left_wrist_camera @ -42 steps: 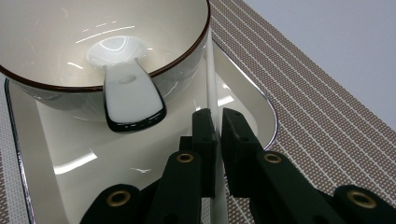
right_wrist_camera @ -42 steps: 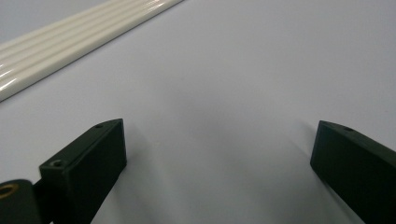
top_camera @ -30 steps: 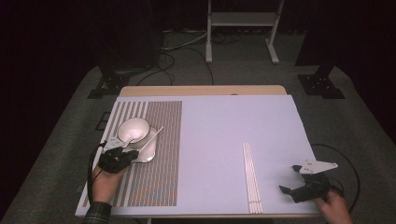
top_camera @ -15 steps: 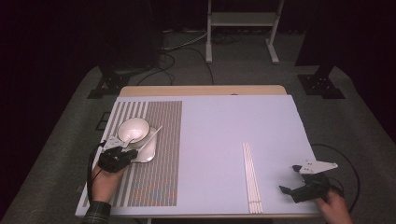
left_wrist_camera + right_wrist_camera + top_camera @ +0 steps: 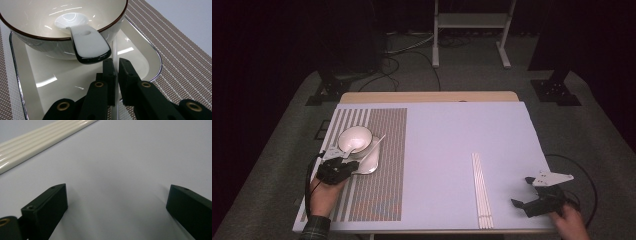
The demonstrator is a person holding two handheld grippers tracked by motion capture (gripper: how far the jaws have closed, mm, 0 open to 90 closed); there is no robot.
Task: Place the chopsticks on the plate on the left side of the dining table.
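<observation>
A white bowl (image 5: 355,139) with a dark rim stands on a white rectangular plate (image 5: 373,156) on the striped placemat (image 5: 382,190) at the left. In the bowl (image 5: 62,20) rests a white ceramic spoon (image 5: 87,42), its handle hanging over the near rim. My left gripper (image 5: 353,167) is at the plate's near edge. In the left gripper view its jaws (image 5: 116,63) are shut on a thin white stick (image 5: 114,50) that lies across the plate (image 5: 155,62); it looks like a chopstick. My right gripper (image 5: 523,191) rests open on the bare table at the front right, and nothing lies between its jaws (image 5: 117,190).
Several white chopsticks (image 5: 480,190) lie side by side on the pale tabletop, just left of the right gripper, and reach the front edge; the right gripper view shows them (image 5: 37,135) at its upper left. The placemat (image 5: 180,50) ends right of the plate.
</observation>
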